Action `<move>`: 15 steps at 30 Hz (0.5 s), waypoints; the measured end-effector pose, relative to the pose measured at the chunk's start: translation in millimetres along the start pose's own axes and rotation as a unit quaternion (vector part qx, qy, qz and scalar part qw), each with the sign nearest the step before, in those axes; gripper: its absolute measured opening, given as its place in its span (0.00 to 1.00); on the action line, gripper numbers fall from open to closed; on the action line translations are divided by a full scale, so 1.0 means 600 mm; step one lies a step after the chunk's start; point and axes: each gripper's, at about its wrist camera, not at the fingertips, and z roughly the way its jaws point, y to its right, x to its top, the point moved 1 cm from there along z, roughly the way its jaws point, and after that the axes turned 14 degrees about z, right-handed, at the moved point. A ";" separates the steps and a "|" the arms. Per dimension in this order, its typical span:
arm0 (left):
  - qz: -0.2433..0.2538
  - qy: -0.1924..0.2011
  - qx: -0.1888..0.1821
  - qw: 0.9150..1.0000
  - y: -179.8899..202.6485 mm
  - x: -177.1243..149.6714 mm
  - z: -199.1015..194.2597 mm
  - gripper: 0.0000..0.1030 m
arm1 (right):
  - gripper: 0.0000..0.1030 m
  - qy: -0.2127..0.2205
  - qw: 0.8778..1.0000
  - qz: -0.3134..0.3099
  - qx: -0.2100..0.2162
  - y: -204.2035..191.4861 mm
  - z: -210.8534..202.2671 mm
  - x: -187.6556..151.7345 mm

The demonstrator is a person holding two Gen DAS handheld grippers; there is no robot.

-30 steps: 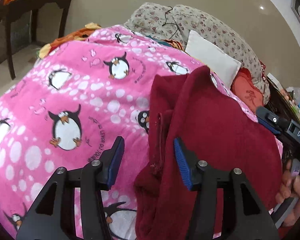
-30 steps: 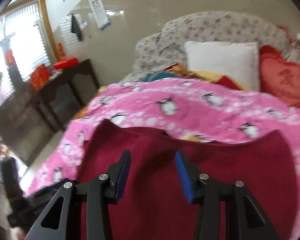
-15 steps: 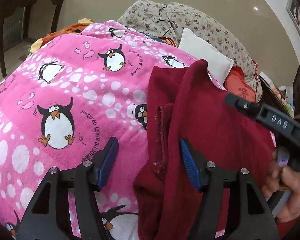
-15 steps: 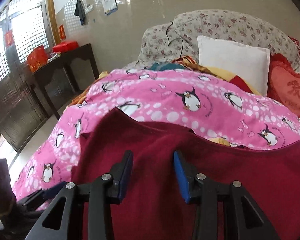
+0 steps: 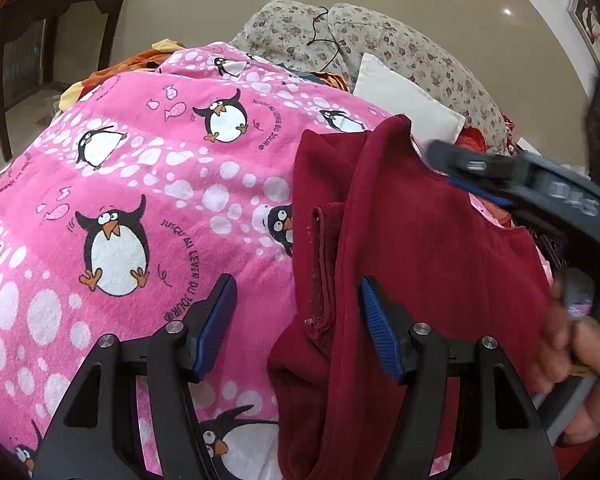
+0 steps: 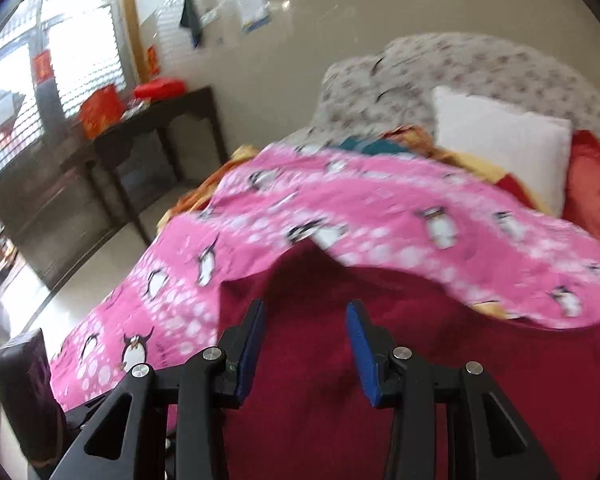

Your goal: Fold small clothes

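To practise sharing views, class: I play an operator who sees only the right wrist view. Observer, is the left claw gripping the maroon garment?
Observer: No. The left claw is open, with nothing clamped in it.
Operator: Where does it sit relative to the garment's edge?
Observer: It straddles that edge. One side is over the maroon garment, the other over the pink penguin blanket.
Operator: Is there anything along that edge to aim for?
Observer: Yes. A stitched hem strip runs along the garment's edge and, in the left wrist view, lies within the claw's opening.
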 end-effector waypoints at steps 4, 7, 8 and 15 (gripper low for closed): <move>-0.002 -0.001 -0.006 1.000 -0.003 -0.001 0.000 0.62 | 0.34 -0.037 0.999 -0.006 -0.016 -0.014 0.072 -0.002; -0.005 -0.002 -0.011 1.000 -0.007 -0.002 0.003 0.62 | 0.34 -0.042 0.999 0.004 -0.007 -0.010 0.067 0.007; -0.005 -0.003 -0.012 1.000 -0.007 -0.002 0.002 0.63 | 0.34 -0.042 0.999 0.017 0.004 -0.006 0.056 0.009; -0.009 -0.004 -0.026 1.000 -0.011 -0.004 -0.002 0.64 | 0.47 -0.055 0.997 0.052 0.022 0.004 0.036 -0.006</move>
